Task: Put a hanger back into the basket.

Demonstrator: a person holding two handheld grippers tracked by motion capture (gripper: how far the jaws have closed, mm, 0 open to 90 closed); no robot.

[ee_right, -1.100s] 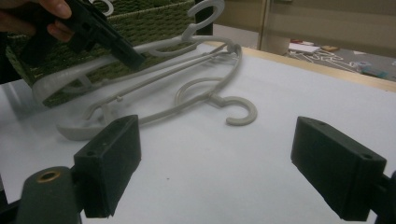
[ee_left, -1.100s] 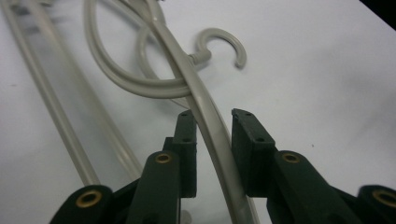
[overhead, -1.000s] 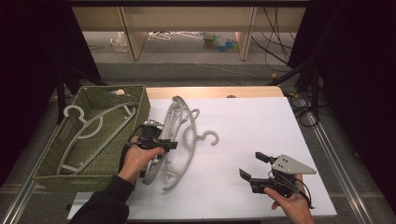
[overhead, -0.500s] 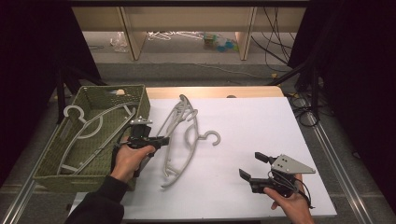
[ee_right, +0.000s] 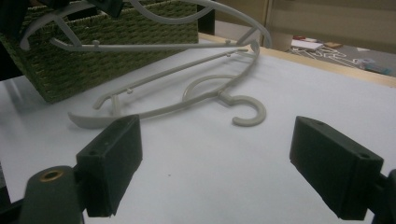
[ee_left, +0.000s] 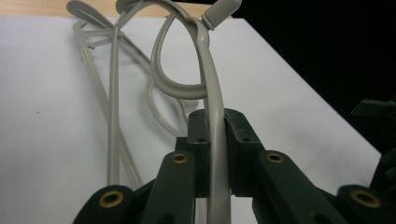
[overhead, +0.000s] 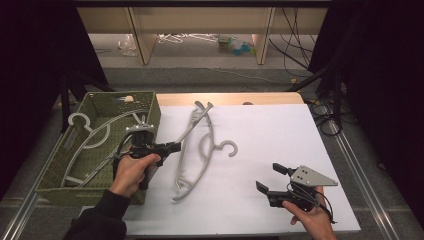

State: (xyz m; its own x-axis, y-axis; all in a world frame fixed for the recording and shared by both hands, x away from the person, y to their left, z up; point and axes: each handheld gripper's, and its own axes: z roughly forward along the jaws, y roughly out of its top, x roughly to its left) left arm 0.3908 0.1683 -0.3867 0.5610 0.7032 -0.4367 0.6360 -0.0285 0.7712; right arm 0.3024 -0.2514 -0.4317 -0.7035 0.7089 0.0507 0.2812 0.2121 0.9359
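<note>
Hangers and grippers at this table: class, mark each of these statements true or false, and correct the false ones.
1. The left gripper is shut on a grey hanger. True.
2. The right gripper holds a hanger too. False: its jaws stand open with nothing between them.
3. A second hanger lies flat on the white table. True.
4. The woven basket sits at the table's right side. False: in the high view it is at the left.
5. A hanger already lies in the basket. True.
6. The held hanger rests wholly inside the basket. False: one end is lifted over the table beside the basket.
</note>
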